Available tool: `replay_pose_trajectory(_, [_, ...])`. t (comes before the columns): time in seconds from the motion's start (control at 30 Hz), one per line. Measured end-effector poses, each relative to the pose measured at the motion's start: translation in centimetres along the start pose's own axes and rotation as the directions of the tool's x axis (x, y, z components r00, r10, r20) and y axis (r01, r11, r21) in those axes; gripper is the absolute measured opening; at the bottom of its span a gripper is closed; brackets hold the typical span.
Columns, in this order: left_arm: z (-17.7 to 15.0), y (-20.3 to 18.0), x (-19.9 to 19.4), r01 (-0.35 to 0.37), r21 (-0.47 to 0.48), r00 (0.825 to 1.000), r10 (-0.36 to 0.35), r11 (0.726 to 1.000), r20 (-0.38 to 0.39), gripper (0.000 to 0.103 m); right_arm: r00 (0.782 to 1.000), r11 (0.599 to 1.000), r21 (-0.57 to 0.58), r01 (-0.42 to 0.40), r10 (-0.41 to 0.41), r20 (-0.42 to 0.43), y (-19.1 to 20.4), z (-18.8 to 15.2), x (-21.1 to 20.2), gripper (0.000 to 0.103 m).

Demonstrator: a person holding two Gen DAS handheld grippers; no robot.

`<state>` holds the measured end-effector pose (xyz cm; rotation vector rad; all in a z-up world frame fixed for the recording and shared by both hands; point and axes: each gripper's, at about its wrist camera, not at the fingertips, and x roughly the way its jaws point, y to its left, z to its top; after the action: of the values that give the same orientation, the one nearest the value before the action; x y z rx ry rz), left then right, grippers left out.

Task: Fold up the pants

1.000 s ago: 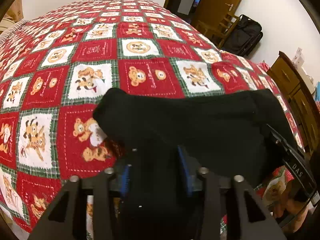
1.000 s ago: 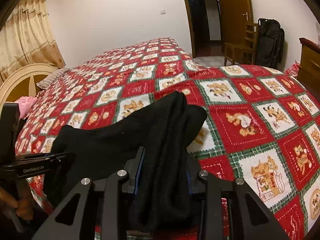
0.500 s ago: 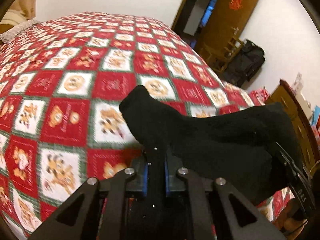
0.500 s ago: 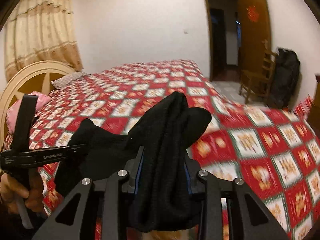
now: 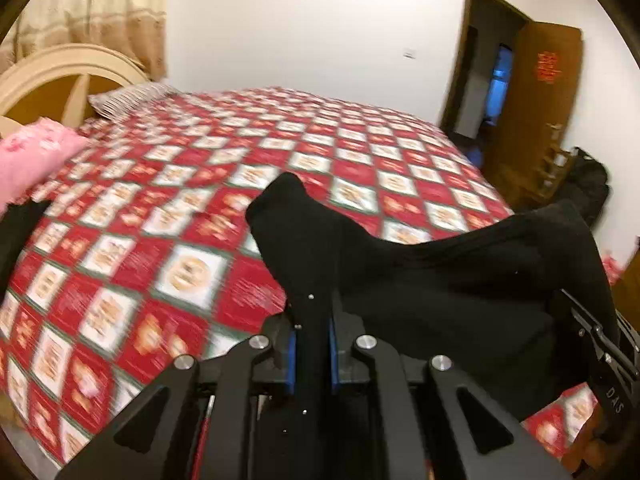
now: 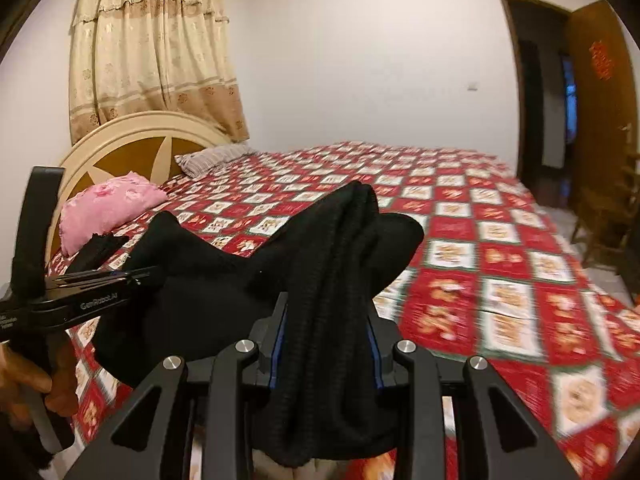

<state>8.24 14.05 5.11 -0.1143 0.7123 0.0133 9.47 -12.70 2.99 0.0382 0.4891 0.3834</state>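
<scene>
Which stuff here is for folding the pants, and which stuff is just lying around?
For the job: black pants, left gripper, right gripper, bed cover.
Just lying about: pink pillow, striped pillow, chair, black bag.

A bed (image 6: 500, 264) in a red checked cover bears a pink pillow (image 6: 108, 208) and, seemingly, a striped pillow (image 6: 212, 158).

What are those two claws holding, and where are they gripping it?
Both hold the black pants. The left claw pinches a thin fold at one edge; the right claw clamps a thicker bunched part, and the cloth sags between them.
</scene>
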Motion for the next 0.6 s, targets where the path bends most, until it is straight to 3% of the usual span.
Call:
replay_pose_trajectory(0.13, [0.4,1.5,3.2,-0.089,0.005,0.996,0.089,0.996,-0.004,0.013,0.995,1.000,-0.010,0.002,-0.003,-0.096,-0.8,-0.7,6.1,0.033])
replay_pose_trajectory(0.27, [-0.3,2.5,7.9,-0.120,-0.003,0.989,0.119,0.993,-0.092,0.014,0.977,0.997,-0.064,0.047,-0.060,-0.203,-1.7,-2.0,10.0,0.034])
replay_pose_trajectory(0.33, [-1.1,2.9,9.9,-0.142,-0.005,0.981,0.140,0.990,-0.138,0.018,0.965,0.995,-0.068,0.067,-0.082,-0.248,-2.4,-3.0,11.2,0.039])
replay_pose_trajectory(0.43, [-2.1,3.5,11.1,-0.187,-0.008,0.970,0.183,0.982,-0.159,0.043,0.953,0.997,-0.027,0.076,-0.080,-0.294,-3.9,-4.0,12.3,0.057])
replay_pose_trajectory(0.5, [-2.5,3.9,10.8,-0.249,0.002,0.961,0.247,0.969,-0.126,0.077,0.950,0.996,0.004,0.088,-0.083,-0.300,-4.7,-3.9,12.4,0.067])
replay_pose_trajectory(0.6, [-2.4,4.9,11.0,-0.275,-0.001,0.954,0.273,0.961,-0.124,0.098,0.950,0.996,0.051,0.076,-0.056,-0.306,-5.4,-4.1,12.2,0.069])
